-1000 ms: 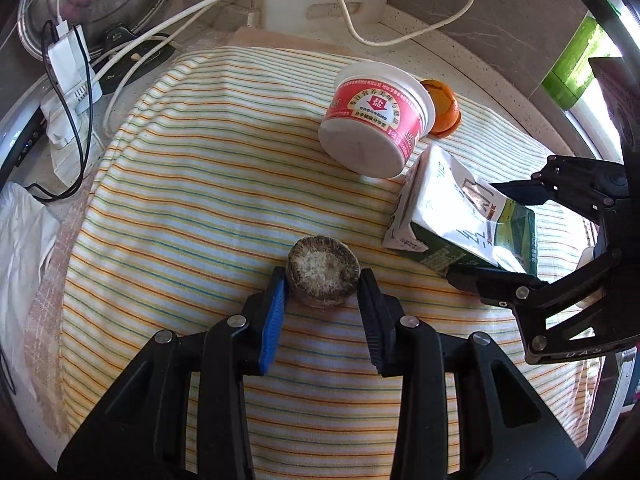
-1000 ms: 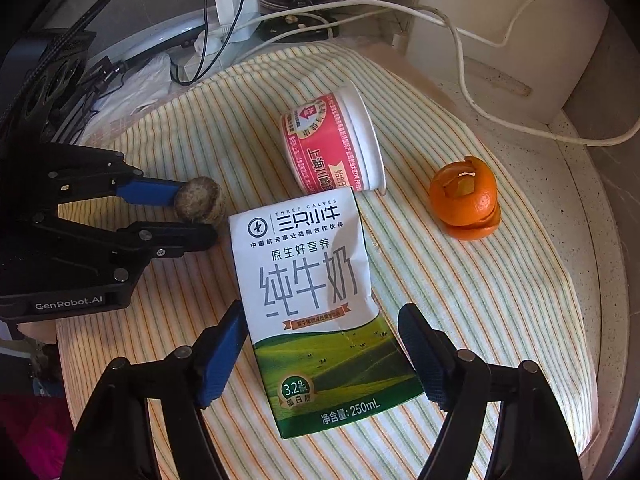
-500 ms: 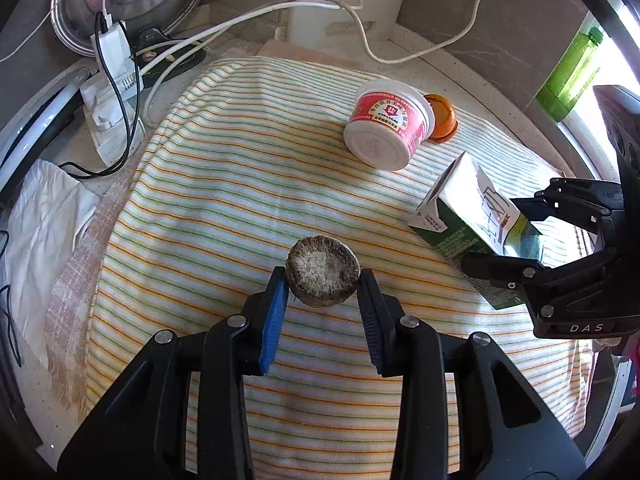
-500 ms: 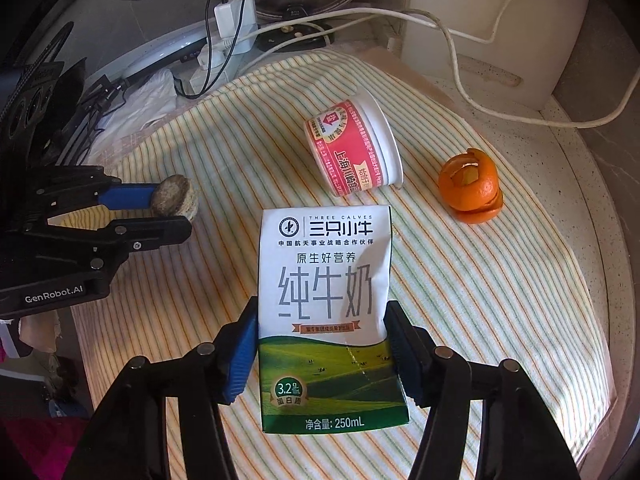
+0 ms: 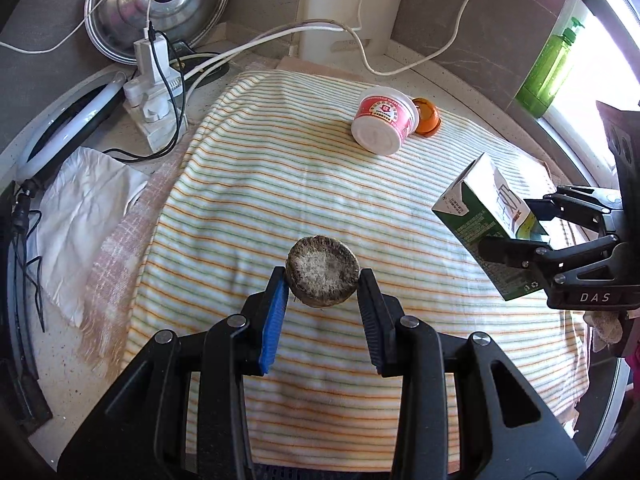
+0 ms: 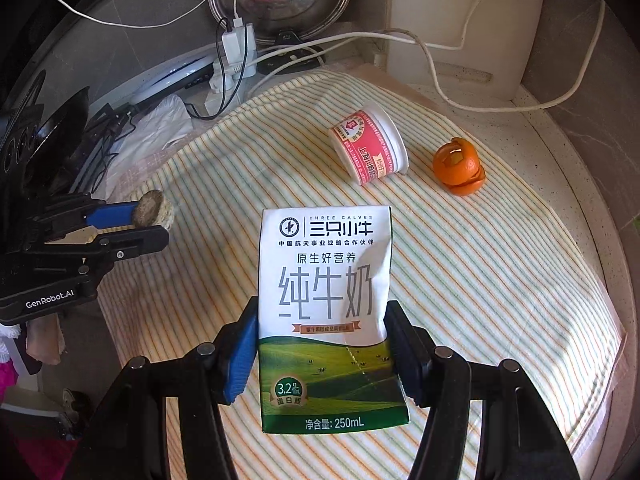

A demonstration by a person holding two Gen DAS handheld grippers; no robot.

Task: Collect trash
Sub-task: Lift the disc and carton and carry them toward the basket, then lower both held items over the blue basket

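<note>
My left gripper is shut on a round brown-grey puck and holds it above the striped cloth; it also shows in the right wrist view. My right gripper is shut on a white and green milk carton, lifted off the cloth; the carton also shows in the left wrist view. A red and white cup lies on its side on the cloth. An orange peel sits beside it.
A power strip with plugs and cables and a steel pot lid stand at the back. A white appliance is at the back right. Crumpled white paper lies left of the cloth. A green bottle stands by the window.
The right gripper closed on the milk carton and lifted it off the cloth. The left gripper rose with the puck held. Both pulled back from the cup and peel.
</note>
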